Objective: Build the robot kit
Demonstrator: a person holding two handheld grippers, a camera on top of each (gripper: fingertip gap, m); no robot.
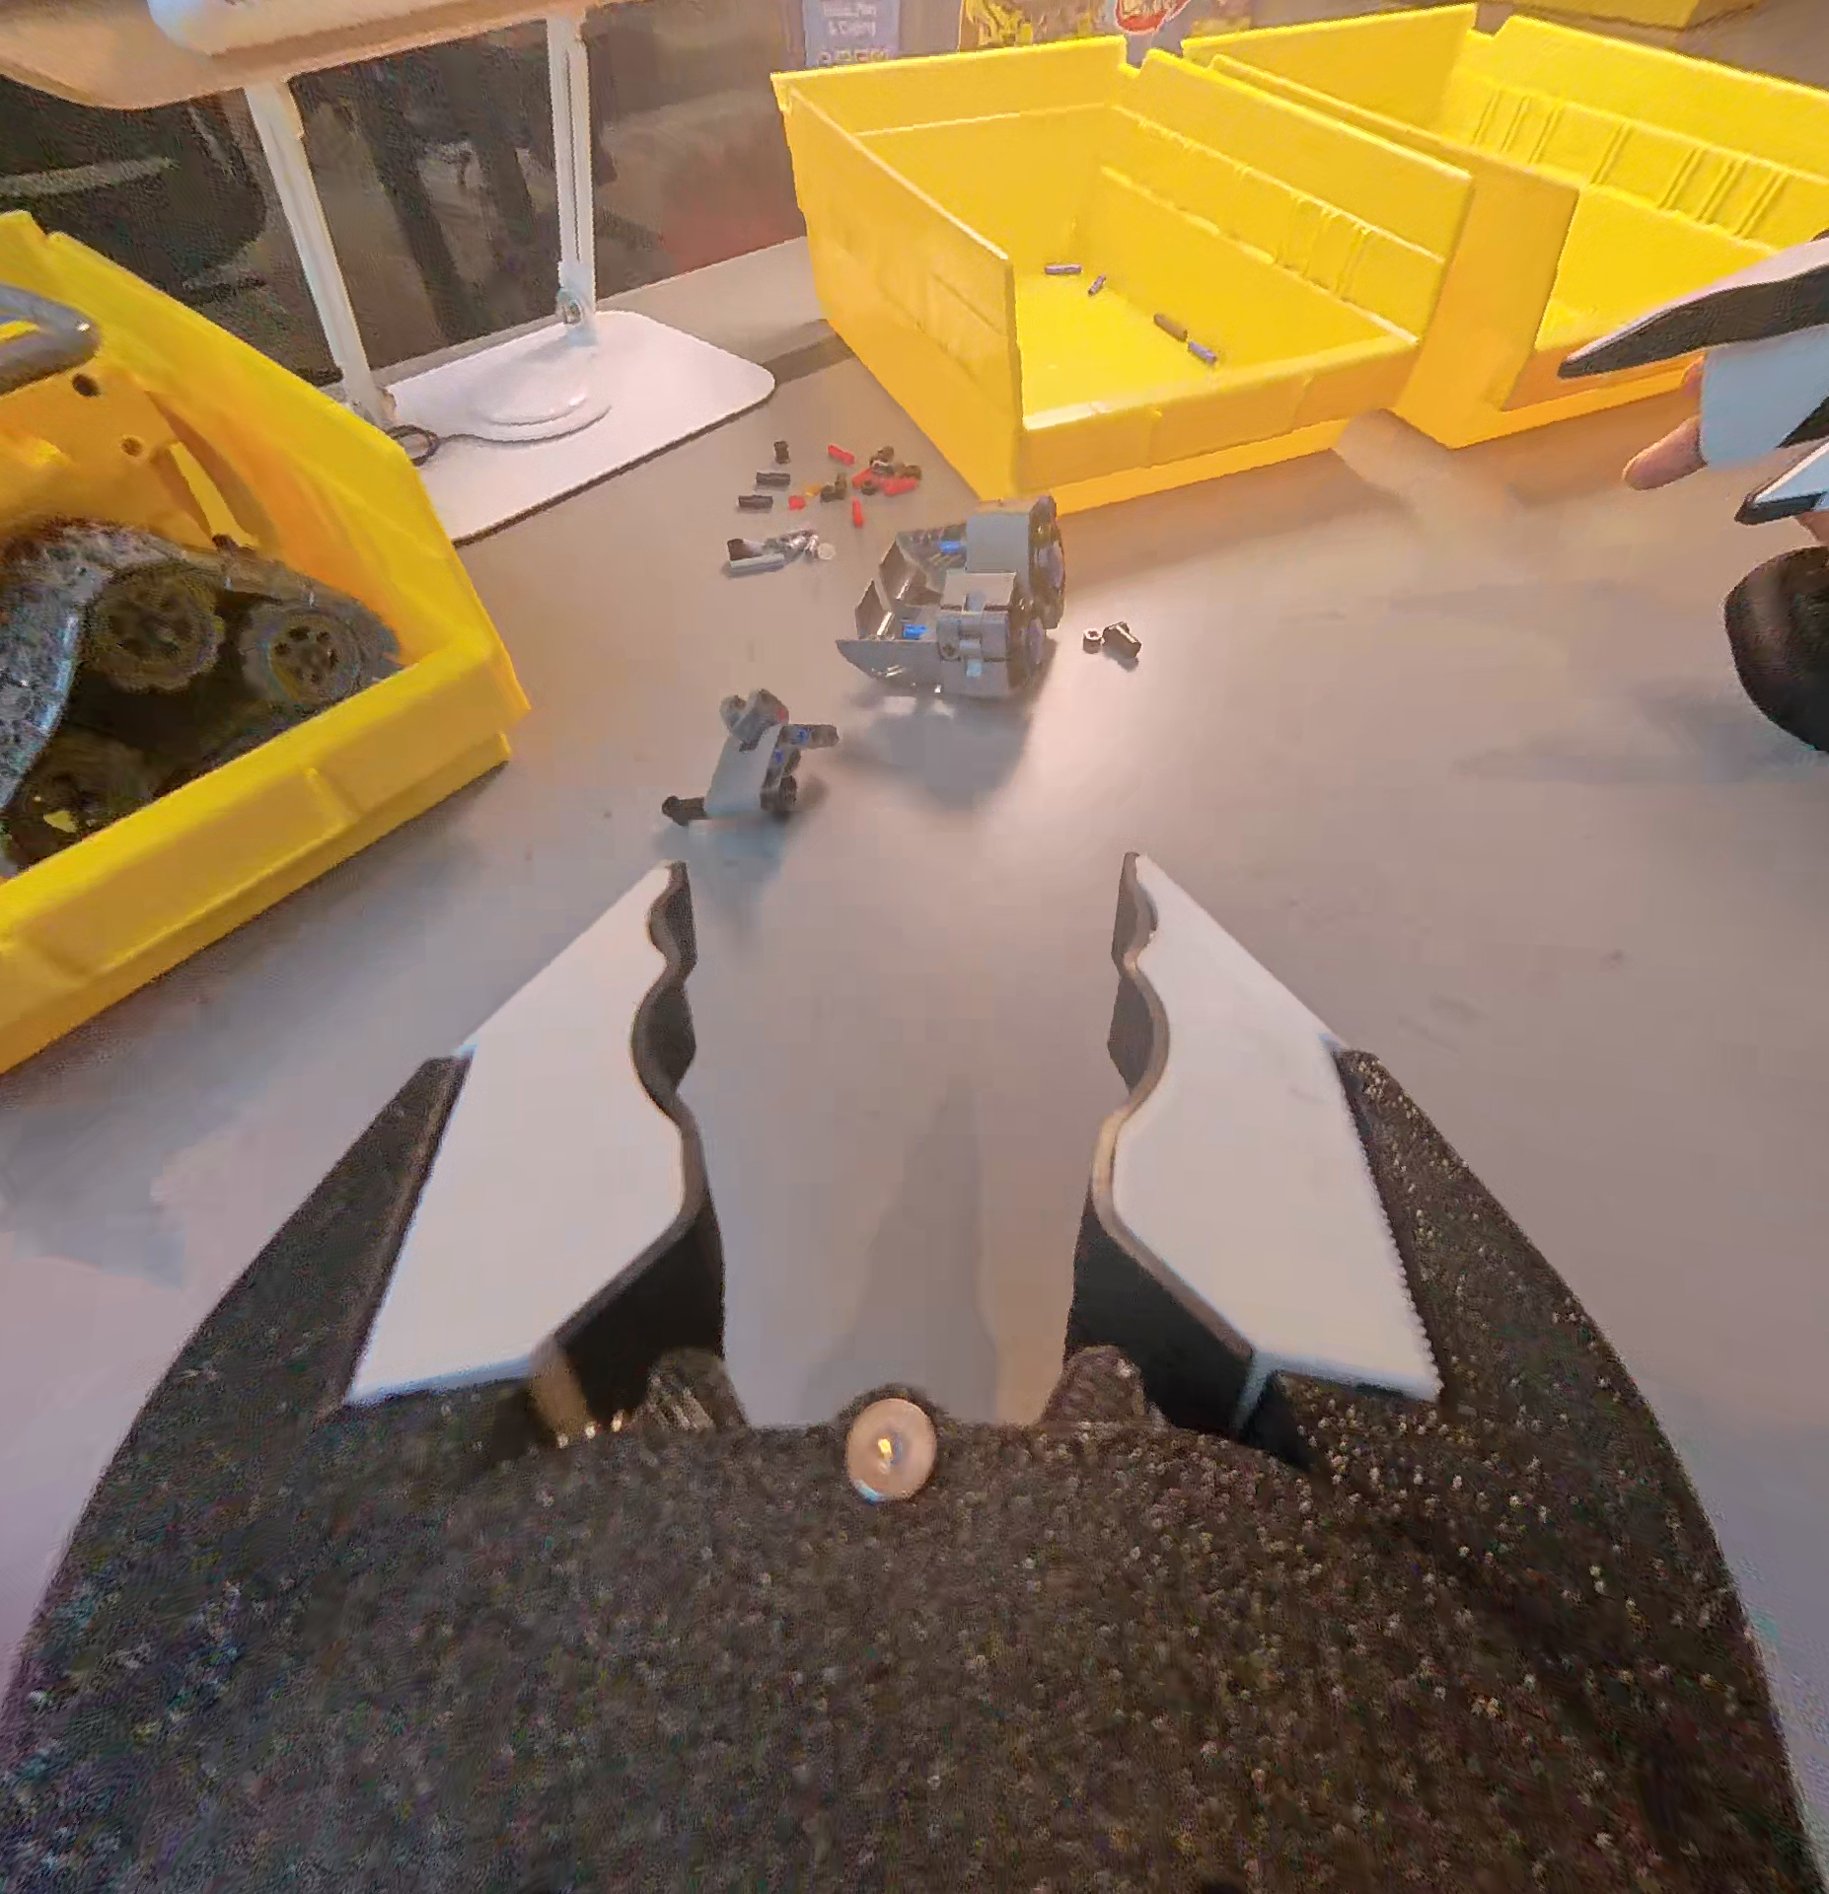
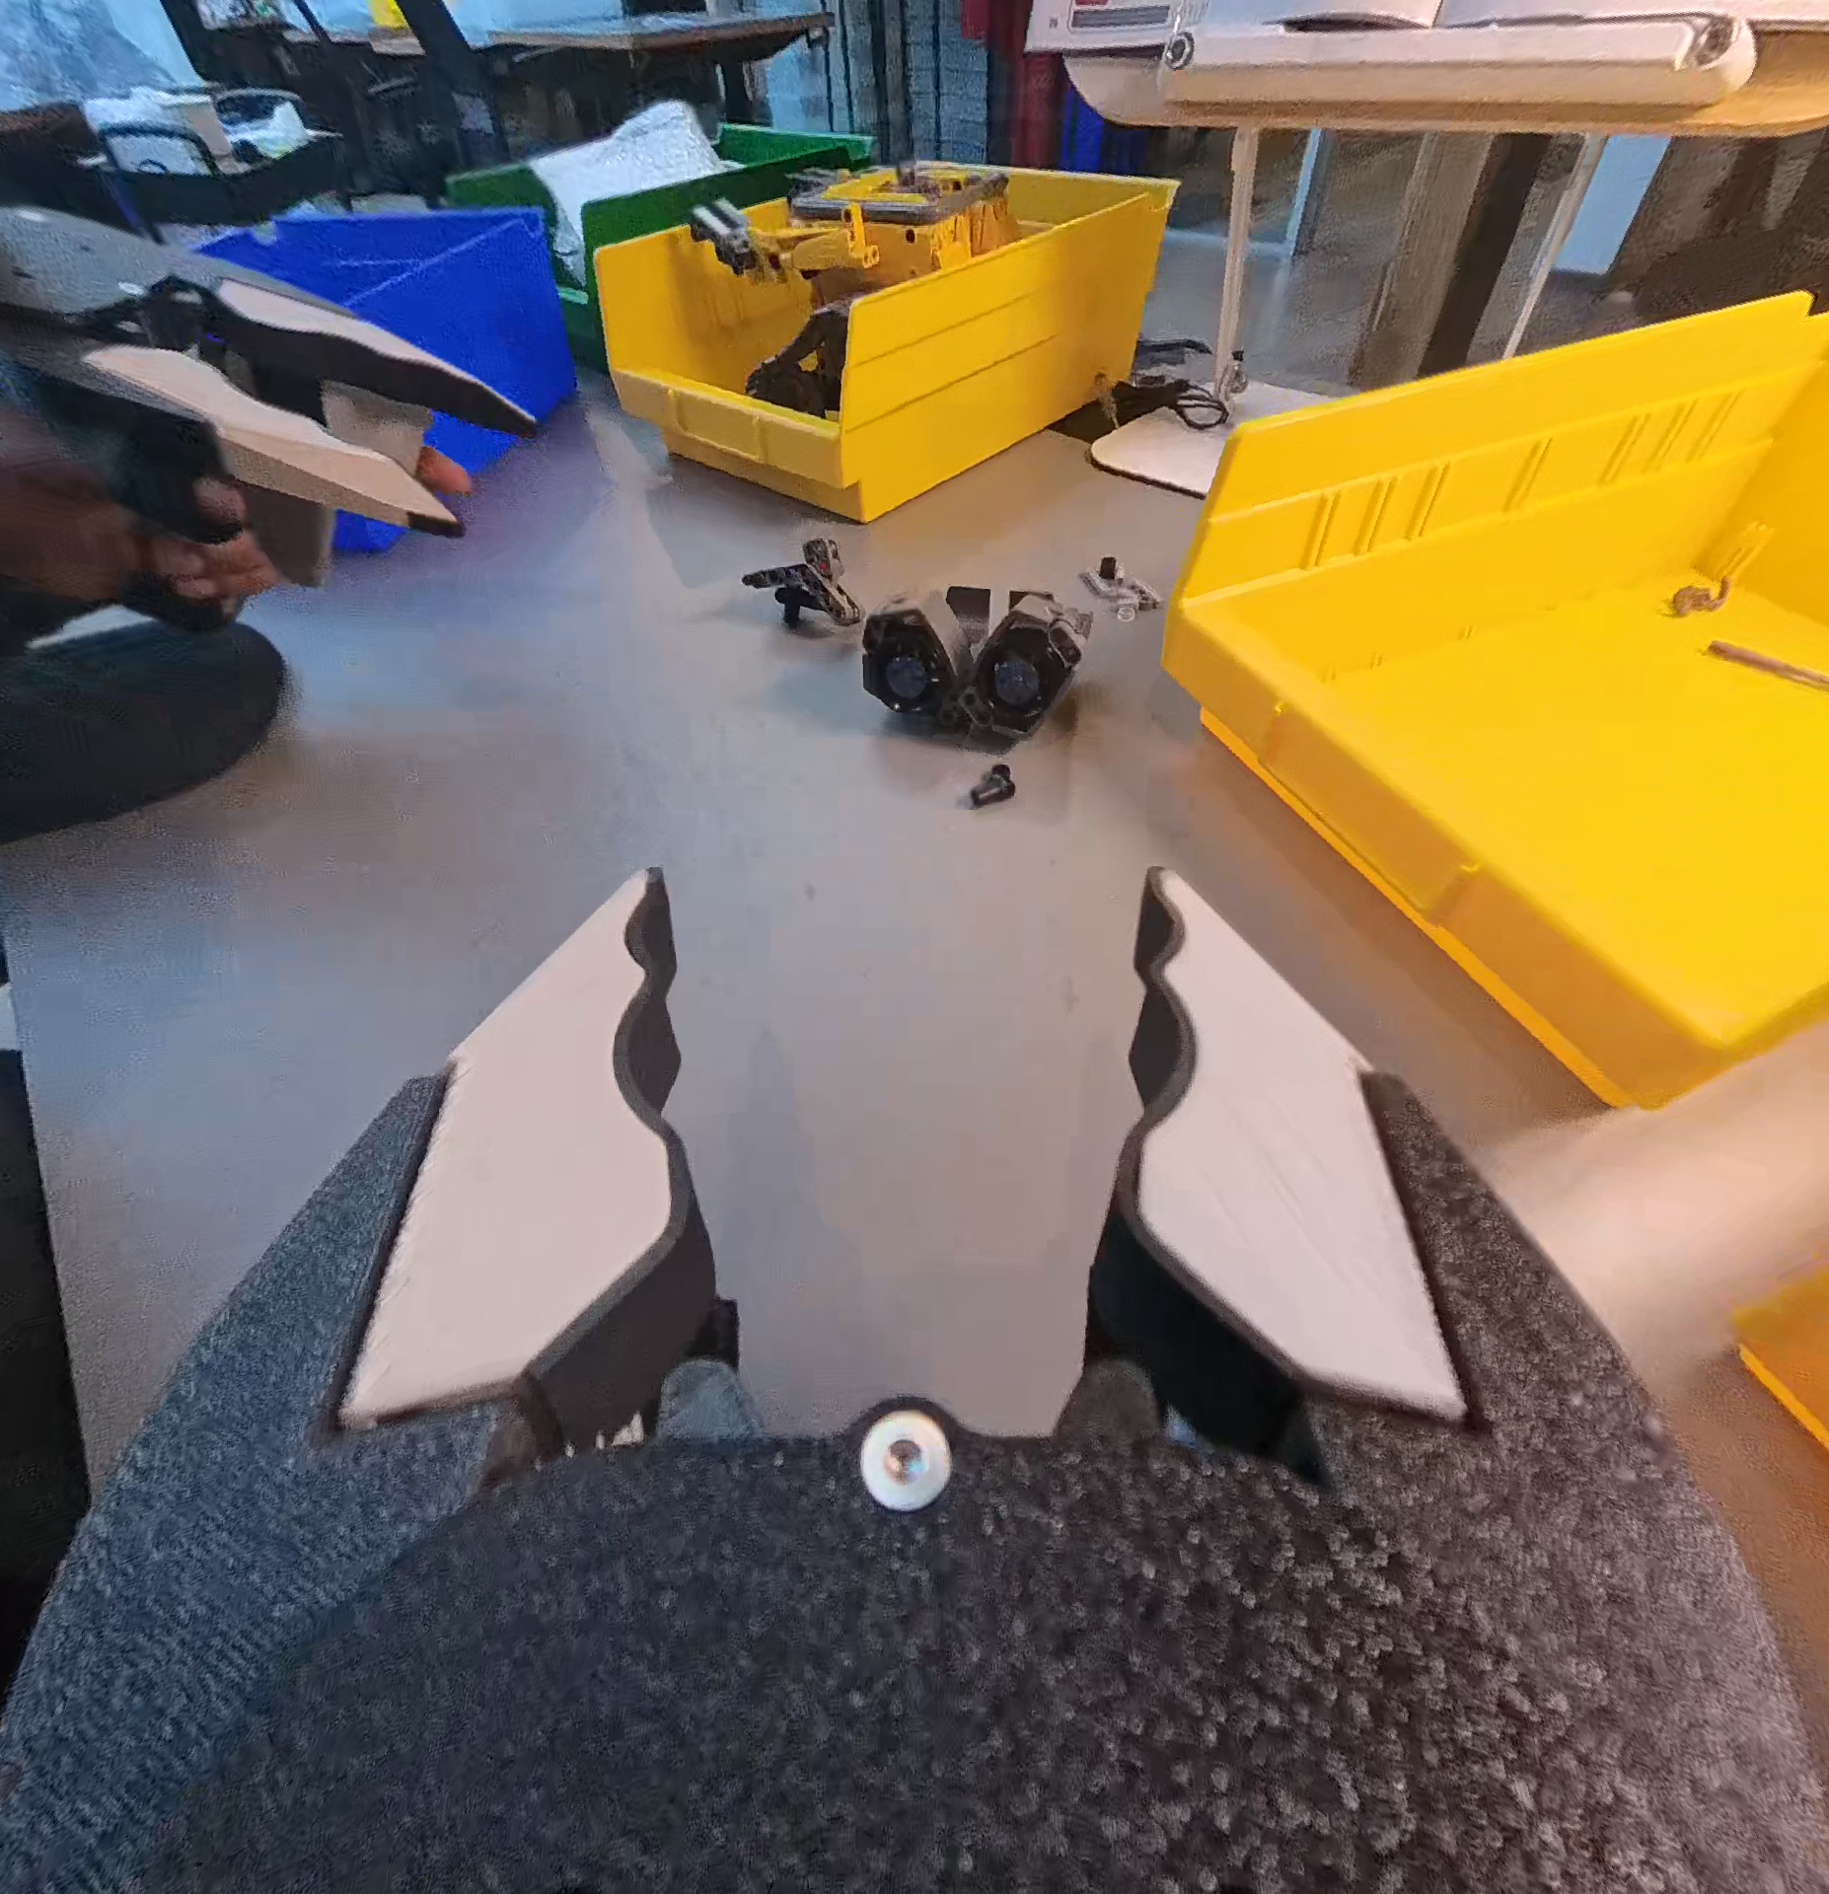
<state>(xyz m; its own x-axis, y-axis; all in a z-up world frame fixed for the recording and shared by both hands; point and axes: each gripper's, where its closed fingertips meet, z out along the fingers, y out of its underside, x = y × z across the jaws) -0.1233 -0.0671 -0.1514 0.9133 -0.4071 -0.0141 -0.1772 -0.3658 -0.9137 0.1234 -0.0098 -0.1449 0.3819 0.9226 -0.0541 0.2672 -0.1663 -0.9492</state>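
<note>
A: Left hand-held gripper point(image 1: 905, 881)?
B: Spread wide, holding nothing, poised over bare grey tabletop point(image 1: 1402, 922). White wedge fingers point(image 1: 572, 1107) with wavy black inner edges, seated in a coarse, speckled black body.

A: Nearest to it?
B: Just ahead and slightly left of the tips, a small grey brick-built arm piece point(image 1: 752, 764) with black pins. Farther ahead, a chunky grey and black brick-built head with two round eyes point(image 1: 962, 615). Beyond that, a scatter of tiny red and black pins point(image 1: 839, 482).

A: Right hand-held gripper point(image 2: 905, 892)?
B: Likewise wide apart and empty. Same white, scalloped fingers point(image 2: 1269, 1148). Straight ahead, a lone black pin point(image 2: 992, 787) on the tabletop, then the two-eyed head.

A: Containers?
B: Smooth, glossy plastic bins. Left of the left hand-held gripper, a yellow bin point(image 1: 234, 820) holding a partly taken-apart yellow tracked model point(image 1: 152, 635) with dark rubbery treads and cogged wheels. Ahead and right, a ribbed yellow bin point(image 1: 1095, 430) with a few small dark pins on its floor. Right of the right hand-held gripper, a yellow bin point(image 2: 1505, 820) with a thin grey rod and a small bit inside. Far ahead on the left, a blue bin point(image 2: 459, 297), contents hidden, and a green bin point(image 2: 685, 195) behind it holding something pale.
</note>
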